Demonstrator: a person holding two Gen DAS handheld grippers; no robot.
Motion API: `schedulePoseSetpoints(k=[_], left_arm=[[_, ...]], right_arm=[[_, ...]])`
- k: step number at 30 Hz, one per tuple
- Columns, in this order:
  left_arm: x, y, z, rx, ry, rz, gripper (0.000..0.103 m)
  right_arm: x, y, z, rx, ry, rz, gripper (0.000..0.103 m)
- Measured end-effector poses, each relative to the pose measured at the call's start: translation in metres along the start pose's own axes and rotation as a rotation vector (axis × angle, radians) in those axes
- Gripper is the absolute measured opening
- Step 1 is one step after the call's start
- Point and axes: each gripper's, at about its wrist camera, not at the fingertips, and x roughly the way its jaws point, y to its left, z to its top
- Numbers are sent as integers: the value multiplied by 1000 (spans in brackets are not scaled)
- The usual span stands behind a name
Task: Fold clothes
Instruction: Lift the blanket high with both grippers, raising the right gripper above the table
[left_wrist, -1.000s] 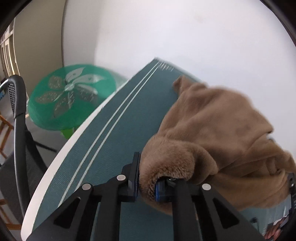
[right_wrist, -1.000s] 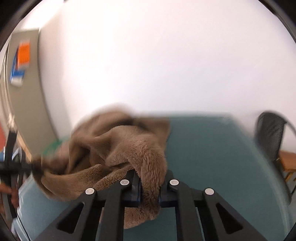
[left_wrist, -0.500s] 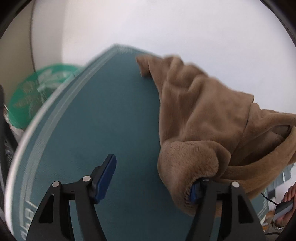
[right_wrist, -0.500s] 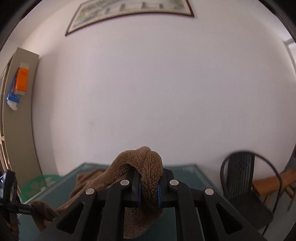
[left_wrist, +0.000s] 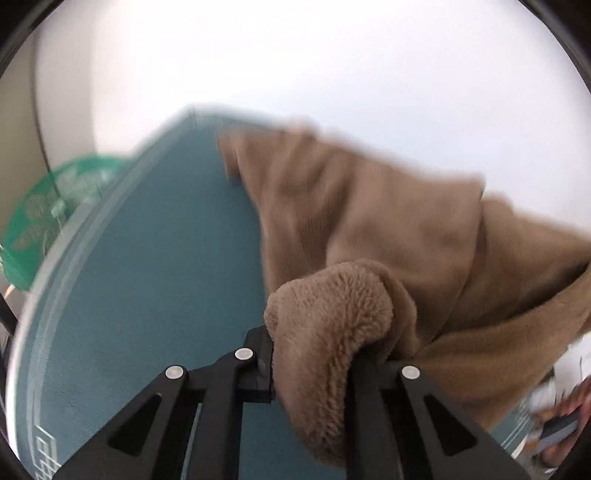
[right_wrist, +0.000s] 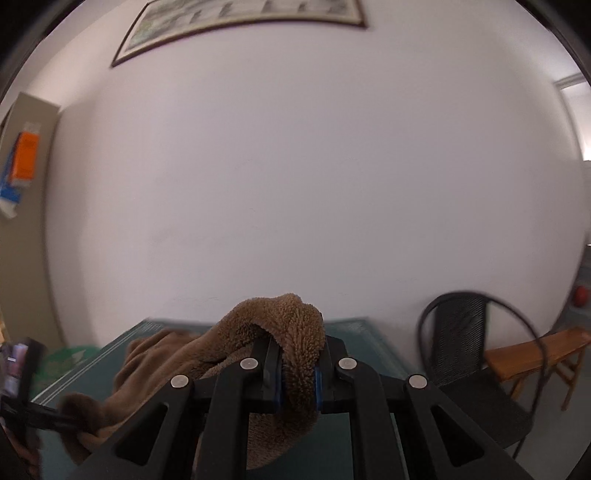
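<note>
A brown fleece garment (left_wrist: 369, 229) hangs stretched over the teal table (left_wrist: 147, 277), lifted between both grippers. My left gripper (left_wrist: 312, 358) points down at the table, and its jaws are closing tight on a thick rolled fold, pads pressing the fleece. My right gripper (right_wrist: 297, 373) points level at the white wall, shut on another bunched edge of the garment (right_wrist: 280, 317), which loops over its fingers. The cloth trails left to the left gripper (right_wrist: 40, 411), seen at the edge of the right wrist view. The garment's far corner (left_wrist: 229, 147) lies near the table's back edge.
A green round side table (left_wrist: 44, 214) stands beyond the table's left edge. A black mesh chair (right_wrist: 461, 339) and a wooden bench (right_wrist: 535, 350) stand to the right. A person's hand (left_wrist: 569, 424) shows at the lower right in the left wrist view.
The left gripper opened wide, then shut again on the fold. The right gripper rose and tipped up from the table toward the wall, lifting the garment.
</note>
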Motion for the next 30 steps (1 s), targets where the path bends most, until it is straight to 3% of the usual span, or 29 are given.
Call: schedulePoseSetpoints(k=[5,10,13,14,15,17,18,22,26,28,30], left_arm=[[-117,-18,46,-51,-351,-158,13],[-232,-24,53,-62,-660,-291,15],[-276,-20,40,-71,-785,-310,22],[-280,-19,34,-67,-791,-300,34],[-281,-19,27,-58,-787,-283,51],[-276,-21,12,-21,-745,-263,72],[-264,-25,3,20,-687,-267,77],[-216,-44,-36,198,-429,-299,78],[-161,-60,-71,352,-133,-443,78],[-145,-65,-83,398,-51,-524,79],[-140,-70,-91,451,-26,-554,79]], right_arm=[[-26,-20,43,32,-169,-89,12],[-78,-16,93,45,-426,-126,12],[-106,-9,120,36,-578,-151,12],[-116,-5,126,33,-614,-156,12],[-126,0,132,32,-650,-159,12],[-138,6,138,41,-686,-171,12],[-143,8,141,46,-702,-178,12],[-151,17,150,66,-707,-177,12],[-150,27,155,25,-733,-197,12],[-150,32,157,4,-747,-207,12],[-153,37,155,-10,-765,-212,12]])
